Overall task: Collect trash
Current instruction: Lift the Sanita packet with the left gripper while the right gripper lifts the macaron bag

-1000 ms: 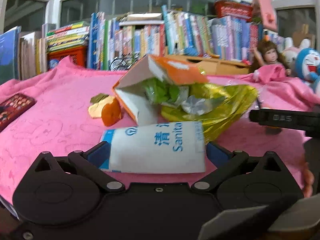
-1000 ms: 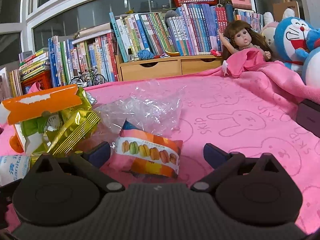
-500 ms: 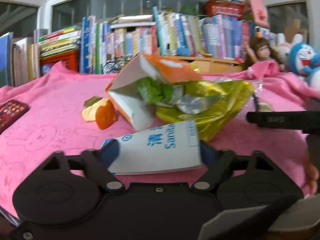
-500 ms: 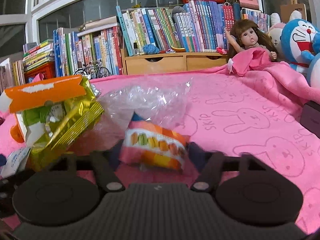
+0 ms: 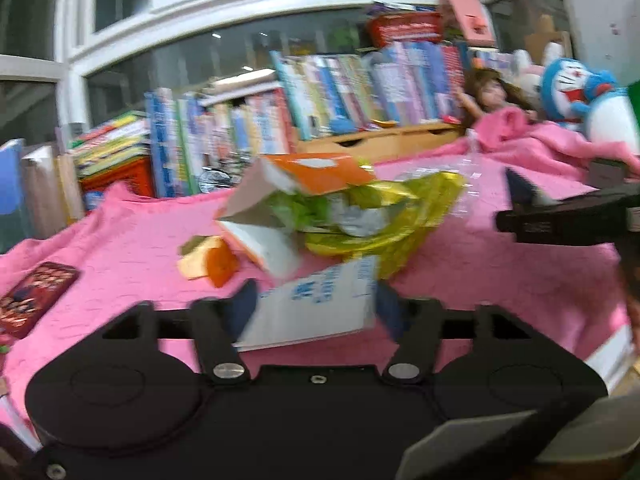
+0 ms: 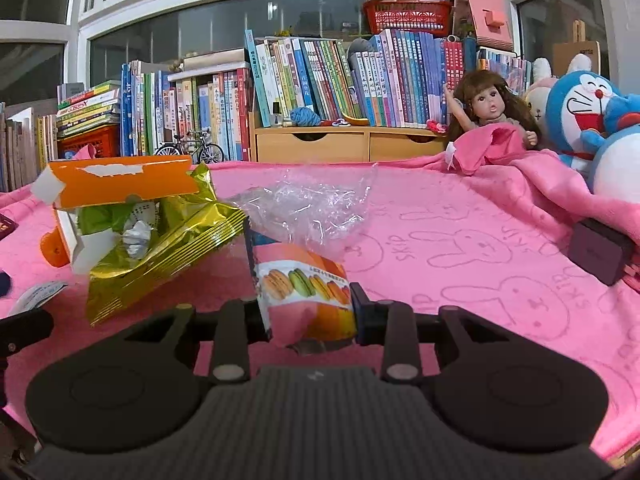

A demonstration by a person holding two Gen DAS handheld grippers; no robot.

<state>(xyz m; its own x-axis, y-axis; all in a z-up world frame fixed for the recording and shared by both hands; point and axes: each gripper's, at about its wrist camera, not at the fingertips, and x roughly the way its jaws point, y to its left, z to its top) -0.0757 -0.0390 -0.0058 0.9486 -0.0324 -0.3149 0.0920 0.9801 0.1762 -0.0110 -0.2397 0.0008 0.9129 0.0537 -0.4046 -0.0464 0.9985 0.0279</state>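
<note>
Clamping the white wipes packet (image 5: 316, 304) between the fingers of the left gripper (image 5: 314, 310), tilted, just above the pink blanket (image 5: 120, 248). Pinching the macaron snack wrapper (image 6: 306, 292) upright in the closed right gripper (image 6: 310, 312). Lying behind both: an orange carton (image 6: 120, 178) stuffed with green and gold wrappers (image 6: 168, 244), touching crumpled clear plastic (image 6: 316, 208). Resting beside the carton, an orange peel scrap (image 5: 210, 262). Sitting at the back right, a doll (image 6: 486, 108).
</note>
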